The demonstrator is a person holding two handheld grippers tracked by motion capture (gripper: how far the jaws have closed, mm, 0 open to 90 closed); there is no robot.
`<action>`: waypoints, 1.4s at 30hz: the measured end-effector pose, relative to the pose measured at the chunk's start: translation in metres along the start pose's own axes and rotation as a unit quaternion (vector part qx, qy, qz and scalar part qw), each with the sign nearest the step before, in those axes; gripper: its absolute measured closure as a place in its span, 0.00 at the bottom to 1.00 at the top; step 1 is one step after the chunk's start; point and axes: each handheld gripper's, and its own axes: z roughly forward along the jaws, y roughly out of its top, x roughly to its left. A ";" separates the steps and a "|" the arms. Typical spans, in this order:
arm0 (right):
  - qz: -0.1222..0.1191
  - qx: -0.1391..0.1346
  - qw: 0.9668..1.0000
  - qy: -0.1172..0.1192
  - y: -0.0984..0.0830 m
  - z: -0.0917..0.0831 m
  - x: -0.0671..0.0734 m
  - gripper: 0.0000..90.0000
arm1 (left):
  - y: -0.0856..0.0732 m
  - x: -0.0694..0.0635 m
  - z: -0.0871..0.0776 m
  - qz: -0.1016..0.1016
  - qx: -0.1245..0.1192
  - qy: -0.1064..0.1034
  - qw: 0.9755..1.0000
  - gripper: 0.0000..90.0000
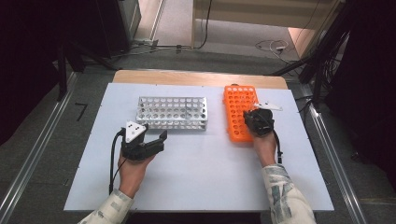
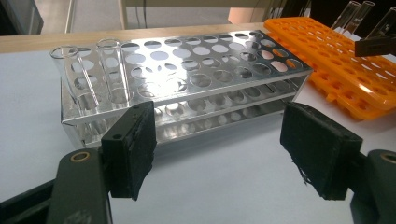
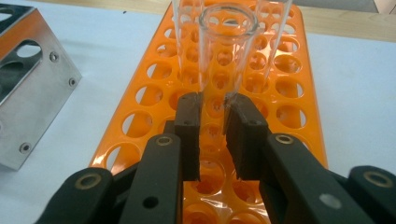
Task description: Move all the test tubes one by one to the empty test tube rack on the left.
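The right tongs (image 3: 213, 116) are clamped on a clear glass tube (image 3: 227, 51) that stands upright in the orange rack (image 3: 140, 126), with two more tubes (image 3: 275, 28) just behind it, though their tops run out of the right gripper view. The left tongs (image 2: 217, 149) hang apart with nothing between them, low over the white bench (image 1: 201, 163) just before the metal rack (image 2: 196, 74), which seems to hold two glass tubes (image 2: 81, 77) at one end.
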 end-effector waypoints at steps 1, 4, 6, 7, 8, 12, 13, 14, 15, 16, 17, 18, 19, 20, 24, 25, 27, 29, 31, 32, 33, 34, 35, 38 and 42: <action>0.001 -0.002 1.000 0.000 0.000 -0.001 0.000 0.81 | 0.000 0.000 0.000 0.000 0.000 0.000 1.000 0.30; 0.001 -0.009 1.000 0.002 0.002 -0.005 -0.001 0.81 | 0.000 0.000 0.000 0.001 0.000 0.000 1.000 0.29; 0.002 -0.013 1.000 0.001 0.004 -0.009 -0.001 0.81 | 0.000 0.000 0.001 0.001 0.001 0.000 1.000 0.29; 0.002 -0.013 1.000 0.001 0.005 -0.010 -0.001 0.81 | 0.000 0.000 0.000 0.002 0.001 0.000 1.000 0.29; 0.001 -0.015 1.000 0.001 0.006 -0.013 -0.001 0.81 | 0.000 0.000 0.000 0.002 0.001 -0.001 1.000 0.29; -0.003 -0.027 1.000 0.004 0.011 -0.022 0.001 0.81 | 0.000 0.000 0.000 0.000 0.000 -0.001 1.000 0.29; -0.005 -0.028 1.000 0.004 0.012 -0.024 0.003 0.81 | 0.000 0.000 0.000 0.001 0.000 -0.001 1.000 0.29; -0.010 -0.030 0.999 0.004 0.013 -0.026 0.003 0.81 | 0.000 0.000 0.000 0.001 0.001 -0.001 1.000 0.29; -0.008 -0.029 1.000 0.006 0.014 -0.028 0.004 0.81 | 0.000 0.000 0.000 0.001 0.001 -0.002 1.000 0.29; -0.010 -0.028 1.000 0.008 0.014 -0.030 0.004 0.81 | 0.000 0.000 0.000 0.002 0.000 -0.002 1.000 0.29; -0.012 -0.028 0.999 0.010 0.015 -0.032 0.005 0.81 | 0.000 -0.001 0.000 0.002 0.000 -0.003 1.000 0.29; -0.012 -0.027 0.999 0.015 0.015 -0.034 0.006 0.81 | 0.000 -0.001 0.000 0.002 0.000 -0.003 1.000 0.29; -0.014 -0.026 0.999 0.020 0.016 -0.036 0.007 0.81 | 0.000 -0.001 0.000 0.002 -0.001 -0.003 1.000 0.29; -0.016 -0.025 0.999 0.026 0.017 -0.039 0.008 0.82 | 0.000 -0.001 0.000 0.002 -0.001 -0.003 1.000 0.29; -0.026 -0.020 0.998 0.053 0.019 -0.049 0.017 0.82 | 0.001 -0.001 -0.001 0.002 -0.001 -0.005 1.000 0.29; -0.029 -0.018 0.998 0.060 0.019 -0.051 0.020 0.82 | 0.001 -0.002 -0.001 0.003 -0.002 -0.006 1.000 0.29; -0.035 -0.016 0.997 0.073 0.019 -0.054 0.026 0.82 | 0.001 -0.002 -0.001 0.003 -0.003 -0.006 1.000 0.29; -0.044 -0.012 0.995 0.086 0.019 -0.057 0.033 0.82 | 0.001 -0.002 -0.002 0.004 -0.003 -0.007 1.000 0.29; -0.054 -0.008 0.994 0.098 0.018 -0.060 0.040 0.82 | 0.002 -0.002 -0.002 0.004 -0.004 -0.007 1.000 0.29; -0.058 -0.006 0.993 0.104 0.017 -0.060 0.044 0.82 | 0.002 -0.002 -0.003 0.004 -0.004 -0.007 1.000 0.29; -0.065 -0.005 0.992 0.107 0.016 -0.061 0.048 0.82 | 0.002 -0.002 -0.003 0.004 -0.005 -0.008 1.000 0.29; -0.070 -0.002 0.991 0.112 0.015 -0.061 0.052 0.82 | 0.002 -0.003 -0.003 0.004 -0.005 -0.008 1.000 0.29; -0.072 0.000 0.991 0.115 0.014 -0.061 0.055 0.82 | 0.002 -0.003 -0.003 0.004 -0.005 -0.008 1.000 0.29; -0.083 0.007 0.989 0.126 0.010 -0.060 0.065 0.82 | 0.002 -0.004 -0.003 0.006 -0.005 -0.010 1.000 0.29; -0.093 0.015 0.985 0.142 0.006 -0.059 0.078 0.82 | 0.002 -0.007 -0.004 0.007 -0.007 -0.014 1.000 0.29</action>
